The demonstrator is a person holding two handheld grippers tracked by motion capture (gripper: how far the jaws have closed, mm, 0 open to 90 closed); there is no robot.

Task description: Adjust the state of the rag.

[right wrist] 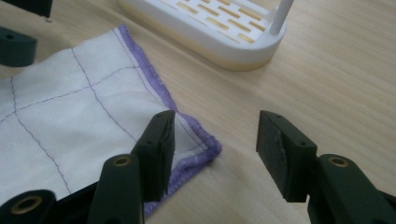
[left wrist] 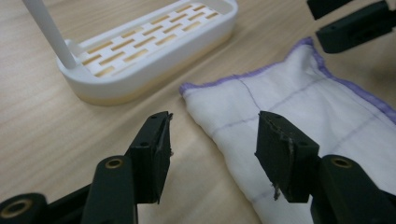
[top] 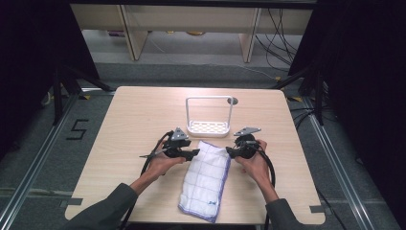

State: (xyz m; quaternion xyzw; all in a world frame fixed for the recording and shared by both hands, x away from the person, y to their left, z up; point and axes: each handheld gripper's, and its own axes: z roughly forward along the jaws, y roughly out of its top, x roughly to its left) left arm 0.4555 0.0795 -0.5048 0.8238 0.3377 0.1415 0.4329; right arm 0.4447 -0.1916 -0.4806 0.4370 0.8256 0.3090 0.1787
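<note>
The light wooden table (top: 134, 120) carries a folded white cloth (top: 206, 179) with thin purple grid lines and a purple hem, lying lengthwise from the near edge of the table toward its middle. Just beyond the cloth's far end stands a white slotted rack (top: 208, 127) with a tall looped handle, apart from the cloth by a narrow strip of bare wood. The left gripper (top: 191, 154) is held at the far left corner of the cloth; in the left gripper view its jaws stand wide apart and hold nothing, one jaw over bare wood, the other over the cloth (left wrist: 299, 116), with the rack (left wrist: 149, 51) beyond. The right gripper (top: 231, 152) is held at the far right corner; in the right gripper view its jaws are likewise spread wide and empty, straddling the hemmed corner of the cloth (right wrist: 70, 121), one jaw above the hem, the other over bare table. Whether either gripper's jaw tips touch the cloth cannot be determined.
</note>
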